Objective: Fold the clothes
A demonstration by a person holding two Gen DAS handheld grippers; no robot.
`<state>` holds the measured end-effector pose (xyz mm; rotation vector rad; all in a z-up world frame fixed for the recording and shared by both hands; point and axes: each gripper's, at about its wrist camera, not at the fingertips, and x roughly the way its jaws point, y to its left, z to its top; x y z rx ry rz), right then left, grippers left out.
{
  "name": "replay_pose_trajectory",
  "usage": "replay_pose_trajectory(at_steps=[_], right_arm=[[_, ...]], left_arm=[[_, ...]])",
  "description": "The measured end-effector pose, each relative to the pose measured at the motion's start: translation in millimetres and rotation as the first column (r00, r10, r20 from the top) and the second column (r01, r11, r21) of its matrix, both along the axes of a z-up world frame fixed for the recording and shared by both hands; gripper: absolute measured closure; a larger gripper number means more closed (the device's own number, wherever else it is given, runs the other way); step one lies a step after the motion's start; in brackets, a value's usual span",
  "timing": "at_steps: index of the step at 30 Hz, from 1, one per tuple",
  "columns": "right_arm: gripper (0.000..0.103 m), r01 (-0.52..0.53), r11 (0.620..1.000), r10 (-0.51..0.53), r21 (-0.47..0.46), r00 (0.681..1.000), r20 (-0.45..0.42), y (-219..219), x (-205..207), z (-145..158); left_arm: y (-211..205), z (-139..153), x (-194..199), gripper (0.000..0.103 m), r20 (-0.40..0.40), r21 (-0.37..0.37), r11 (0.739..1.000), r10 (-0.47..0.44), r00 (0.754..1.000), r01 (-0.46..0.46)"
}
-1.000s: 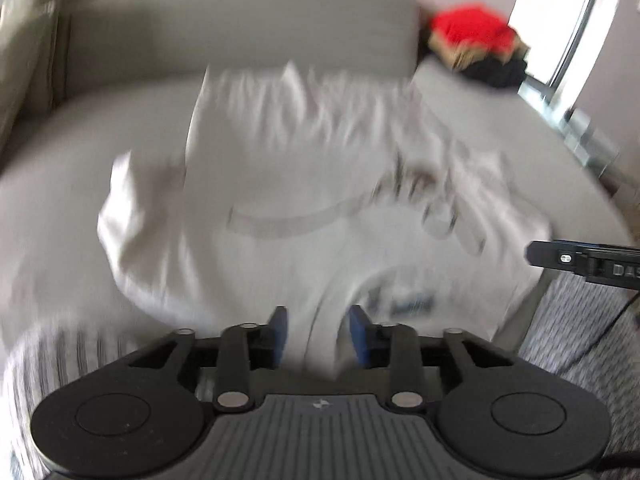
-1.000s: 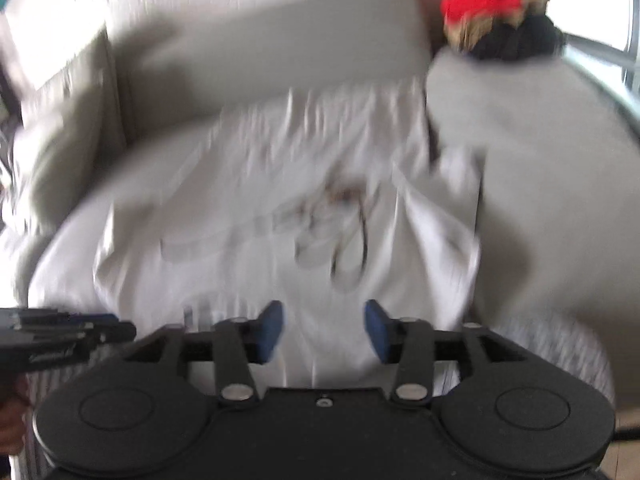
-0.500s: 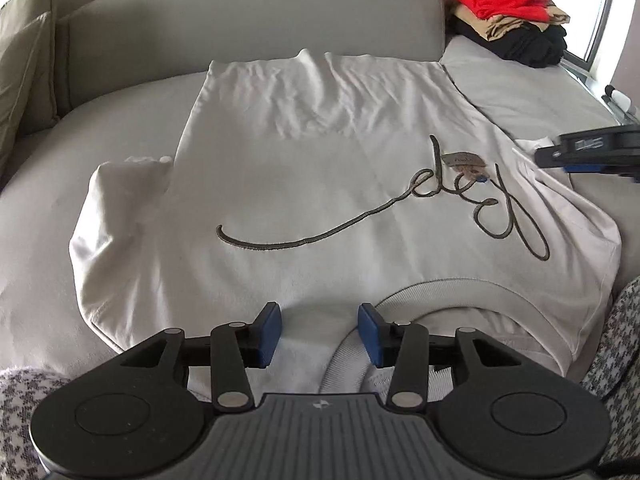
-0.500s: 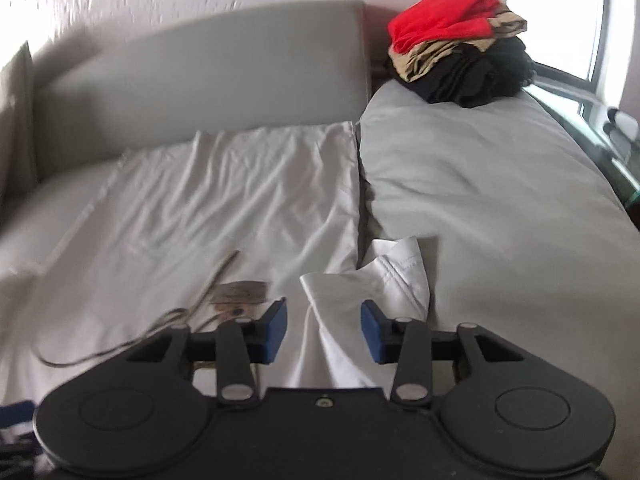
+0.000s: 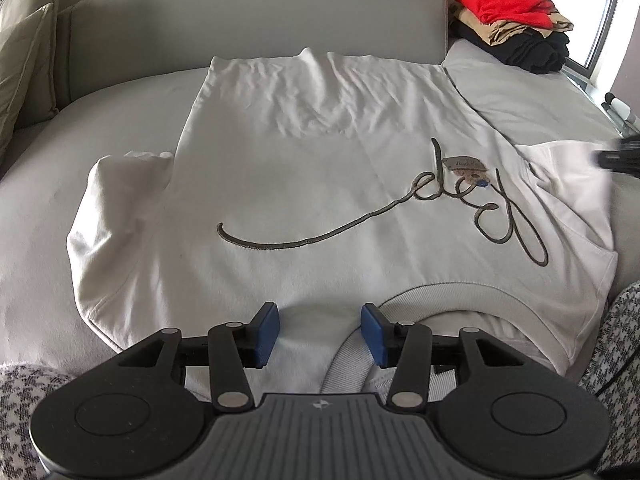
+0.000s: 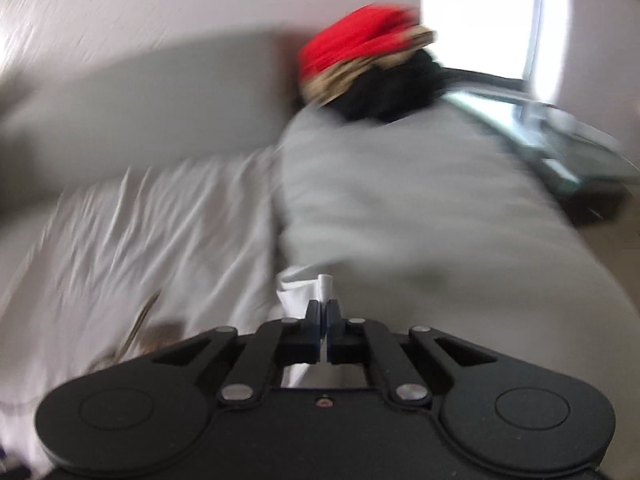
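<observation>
A white T-shirt (image 5: pixel 304 184) with dark cursive stitching lies spread front-up on a grey sofa, its ribbed collar (image 5: pixel 436 300) nearest me. My left gripper (image 5: pixel 319 330) hovers open just above the fabric beside the collar, nothing between its blue pads. In the right wrist view, which is blurred, my right gripper (image 6: pixel 323 314) is shut on the shirt's right sleeve (image 6: pixel 304 290), a white fold sticking out past the fingertips. That gripper also shows as a dark blur (image 5: pixel 618 158) over the same sleeve in the left wrist view.
A stack of folded clothes (image 5: pixel 516 24), red on tan on black, sits at the sofa's far right corner by a window. A beige cushion (image 5: pixel 20 60) leans at the far left. The grey backrest (image 5: pixel 240 28) runs behind the shirt. Checked fabric (image 5: pixel 616 356) borders the near edge.
My right gripper has closed from open onto the right sleeve and is moving, blurring its view. The left gripper has stayed open near the collar, almost still over the last half second.
</observation>
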<state>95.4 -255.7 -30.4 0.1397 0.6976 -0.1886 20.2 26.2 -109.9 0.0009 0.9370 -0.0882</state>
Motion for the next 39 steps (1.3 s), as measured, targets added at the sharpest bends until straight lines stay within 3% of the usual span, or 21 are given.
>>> replay_pose_trajectory(at_steps=[2,5,7,11,13,17,20,23,24,26,32,34,36,39], right_arm=[[0.101,0.102,0.994,-0.103,0.041,0.994,0.039,-29.4,-15.4,4.7],[0.101,0.205,0.972,-0.208,0.112,0.978,0.018,-64.7,-20.5,-1.9],[0.101,0.241,0.957,-0.243,0.164,0.970,-0.006,-78.4,-21.9,-6.5],[0.101,0.271,0.948,-0.268,0.169,0.963,-0.038,-83.3,-24.3,-17.6],[0.099,0.256,0.951,-0.251,0.174,0.967,-0.051,-80.6,-25.4,-17.7],[0.071,0.192,0.959,-0.189,0.209,0.981,-0.037,-73.3,-35.7,-3.0],[0.066,0.139,0.961,-0.139,0.237,0.990,-0.017,-66.5,-45.2,10.4],[0.069,0.077,0.964,-0.081,0.254,0.997,0.002,-45.0,-50.4,16.8],[0.077,0.020,0.962,-0.016,0.271,1.000,-0.015,-33.2,-45.7,13.3],[0.081,-0.077,0.951,0.096,0.299,0.994,-0.049,-11.6,-37.3,5.9],[0.081,-0.001,0.986,0.039,0.168,0.974,-0.223,6.6,-31.1,-29.0],[0.075,0.019,0.993,0.015,0.120,0.960,-0.278,12.6,-29.1,-40.7],[0.089,0.015,0.997,0.009,0.077,0.952,-0.307,13.4,-30.3,-44.0],[0.083,-0.047,0.982,0.098,0.184,0.955,-0.281,26.2,-32.5,-35.4]], left_arm=[[-0.6,0.9,-0.1,0.057,-0.001,0.001,1.000,-0.002,1.000,0.002],[-2.0,2.6,0.2,0.057,-0.004,0.009,1.000,-0.007,1.000,0.007],[-1.6,2.6,-1.6,0.057,-0.004,0.011,1.000,-0.012,1.000,0.012],[0.8,2.6,-5.4,0.057,-0.001,0.010,1.000,-0.010,1.000,0.010],[1.1,4.6,-7.0,0.057,0.000,0.010,1.000,-0.011,1.000,0.011],[1.0,9.3,-10.1,0.057,0.000,0.013,1.000,-0.014,1.000,0.014],[2.6,16.7,-15.5,0.057,0.018,0.001,1.000,-0.003,1.000,0.003],[2.4,21.1,-16.0,0.057,0.037,-0.005,1.000,0.016,0.999,-0.015],[1.5,20.8,-14.6,0.057,0.038,-0.003,1.000,0.021,0.999,-0.021],[-0.8,17.8,-12.2,0.058,0.033,0.004,1.000,0.027,0.999,-0.027],[-15.6,6.2,-29.0,0.060,0.010,0.043,0.998,-0.037,0.999,0.037],[-22.3,3.6,-37.8,0.062,0.001,0.063,0.995,-0.071,0.997,0.071],[-26.8,2.5,-46.0,0.062,-0.009,0.071,0.993,-0.099,0.995,0.099],[-16.0,8.6,-51.8,0.062,-0.005,0.011,0.996,-0.094,0.996,0.094]])
